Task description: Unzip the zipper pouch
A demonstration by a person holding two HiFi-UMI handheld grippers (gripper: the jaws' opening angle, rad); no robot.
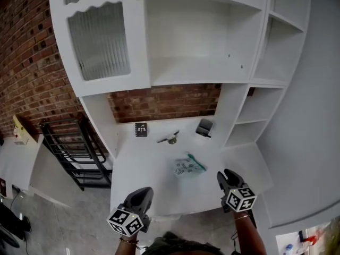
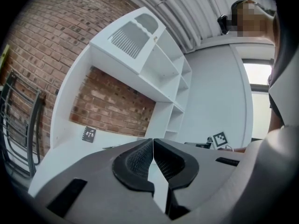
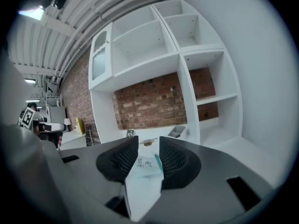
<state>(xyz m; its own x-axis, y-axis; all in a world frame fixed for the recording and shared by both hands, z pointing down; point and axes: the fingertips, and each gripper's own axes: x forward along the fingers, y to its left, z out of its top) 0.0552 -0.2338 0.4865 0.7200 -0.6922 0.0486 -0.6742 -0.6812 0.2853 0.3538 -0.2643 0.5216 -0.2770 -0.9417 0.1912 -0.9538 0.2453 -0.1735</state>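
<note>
The zipper pouch (image 1: 188, 166) is clear with dark print and a teal zipper along its right edge. It lies flat on the white desk (image 1: 149, 179), a little ahead of both grippers. My left gripper (image 1: 142, 194) hovers at the desk's near edge, to the pouch's lower left, its jaws shut with nothing between them (image 2: 153, 143). On the pouch's right, my right gripper (image 1: 226, 177) stands slightly open and empty. In the right gripper view the pouch (image 3: 145, 165) shows through the gap of that gripper (image 3: 148, 146), farther off and untouched.
At the back of the desk sit a black marker card (image 1: 141, 129), a small metal piece (image 1: 169, 138) and a black box-like object (image 1: 204, 127). White shelving (image 1: 196, 41) rises over a brick wall. A black wire rack (image 1: 74, 153) stands left of the desk.
</note>
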